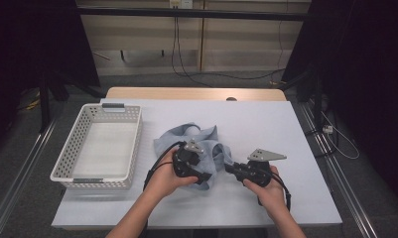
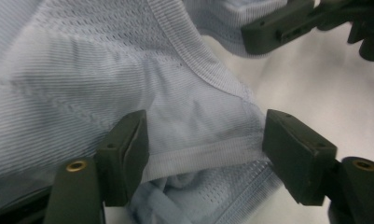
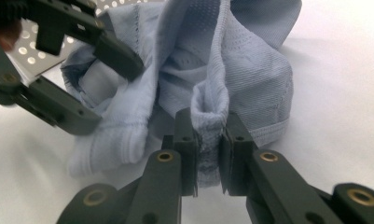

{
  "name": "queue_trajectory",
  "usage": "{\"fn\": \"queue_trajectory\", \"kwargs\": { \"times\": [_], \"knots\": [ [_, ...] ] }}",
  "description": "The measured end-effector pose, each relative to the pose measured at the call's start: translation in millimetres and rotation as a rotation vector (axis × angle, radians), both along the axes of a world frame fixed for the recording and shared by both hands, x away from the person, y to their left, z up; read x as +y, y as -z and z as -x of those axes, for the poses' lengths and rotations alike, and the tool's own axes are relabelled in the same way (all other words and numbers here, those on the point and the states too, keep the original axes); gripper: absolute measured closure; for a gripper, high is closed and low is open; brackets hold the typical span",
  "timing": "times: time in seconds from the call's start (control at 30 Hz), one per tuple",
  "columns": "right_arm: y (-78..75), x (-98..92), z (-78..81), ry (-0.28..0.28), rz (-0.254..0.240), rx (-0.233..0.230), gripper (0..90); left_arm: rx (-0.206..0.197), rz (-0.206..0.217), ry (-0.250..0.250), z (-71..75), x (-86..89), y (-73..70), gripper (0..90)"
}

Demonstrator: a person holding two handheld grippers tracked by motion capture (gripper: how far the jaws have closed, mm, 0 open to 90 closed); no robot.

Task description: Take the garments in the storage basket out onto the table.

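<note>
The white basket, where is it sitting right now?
In the high view the white basket sits on the table's left side, left of the crumpled blue cloth.

White table with a pale wood strip along its far edge. A white perforated basket stands on its left part. A light blue mesh garment lies crumpled directly on the top near the middle, just right of the basket and apart from it. A small dark round spot sits at the far edge.
</note>
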State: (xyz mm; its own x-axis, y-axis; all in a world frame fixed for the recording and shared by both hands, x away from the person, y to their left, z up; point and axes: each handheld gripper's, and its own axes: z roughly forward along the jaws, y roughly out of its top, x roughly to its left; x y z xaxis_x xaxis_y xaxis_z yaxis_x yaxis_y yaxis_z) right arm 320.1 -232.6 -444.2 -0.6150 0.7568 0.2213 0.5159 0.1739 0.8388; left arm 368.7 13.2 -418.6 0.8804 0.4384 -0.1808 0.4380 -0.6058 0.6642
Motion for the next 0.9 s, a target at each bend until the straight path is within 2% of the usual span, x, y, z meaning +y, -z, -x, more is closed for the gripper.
{"fn": "queue_trajectory", "kwargs": {
  "times": [0.1,0.17,0.23,0.27,0.3,0.37,0.47,0.6,0.77,0.8,0.83,0.9],
  "knots": [
    [1.1,-0.2,-0.6,0.004,0.002,0.000,79.5,-0.003,-0.001,0.010,1.8,-3.6,2.7,35.7],
    [1.7,0.2,-0.7,0.004,0.003,0.004,79.4,0.017,0.010,0.032,2.8,-6.2,7.1,41.5],
    [1.8,0.3,-0.7,0.005,0.003,0.005,79.4,0.021,0.012,0.039,2.9,-7.6,11.6,43.9],
    [1.7,0.3,-0.6,0.004,0.003,0.005,79.4,0.021,0.012,0.039,2.9,-7.6,11.6,48.4],
    [1.6,0.0,-0.5,0.004,0.004,0.003,79.4,0.047,0.024,0.046,2.3,-8.7,16.5,50.3],
    [1.5,-0.1,-0.5,0.005,0.004,0.003,79.4,0.055,0.029,0.049,2.2,-9.6,18.8,53.4],
    [1.7,-1.3,-0.8,0.008,0.006,0.007,79.3,0.056,0.021,0.058,2.5,-13.7,27.0,60.6],
    [1.7,-2.5,-1.1,0.014,0.004,0.009,79.3,0.053,0.010,0.051,3.0,-16.1,31.5,64.0],
    [2.6,-4.2,-1.6,0.021,0.000,0.014,79.3,0.034,0.011,0.072,4.8,-18.0,33.8,66.3],
    [3.0,-4.5,-1.7,0.023,-0.003,0.017,79.3,0.032,0.000,0.070,5.5,-18.1,33.1,67.0],
    [3.1,-5.0,-1.8,0.025,-0.004,0.019,79.3,0.034,0.010,0.074,5.7,-18.3,33.7,68.0],
    [3.4,-6.3,-2.0,0.030,-0.009,0.026,79.4,0.030,0.000,0.082,6.9,-19.5,33.1,74.4]
  ]
}}
